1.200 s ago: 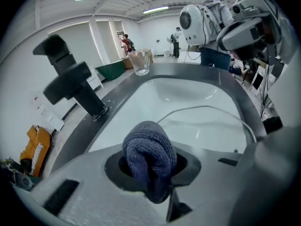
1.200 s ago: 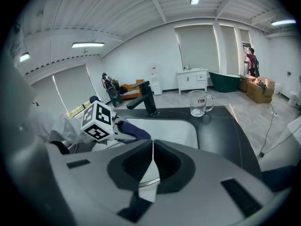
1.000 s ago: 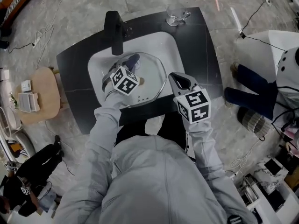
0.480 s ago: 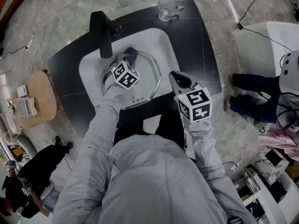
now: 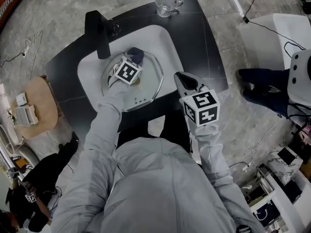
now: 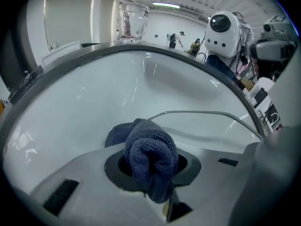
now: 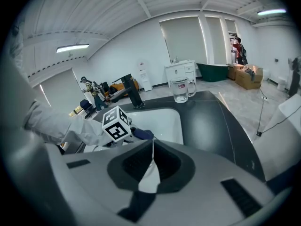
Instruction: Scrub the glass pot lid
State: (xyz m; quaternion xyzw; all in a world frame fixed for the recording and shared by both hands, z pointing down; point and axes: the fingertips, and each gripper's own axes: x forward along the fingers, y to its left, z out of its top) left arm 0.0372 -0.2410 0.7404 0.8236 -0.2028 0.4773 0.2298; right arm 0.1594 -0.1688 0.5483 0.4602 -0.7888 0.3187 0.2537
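Note:
The glass pot lid with a metal rim lies in the white sink. My left gripper is over the lid's far side, near the faucet, and is shut on a dark blue cloth. In the left gripper view the bunched cloth fills the jaws of the left gripper, and the lid's rim curves beyond it. My right gripper hovers shut at the sink's front right edge, just right of the lid's rim. In its own view the right gripper shows nothing between the jaws.
A black faucet stands at the sink's far left. A glass mug sits at the far edge of the black counter. A wooden stool is on the left. A person's legs are on the right.
My left gripper with the cloth has slid a little across the lid toward the faucet side. The right gripper has hardly moved. The head view has shifted.

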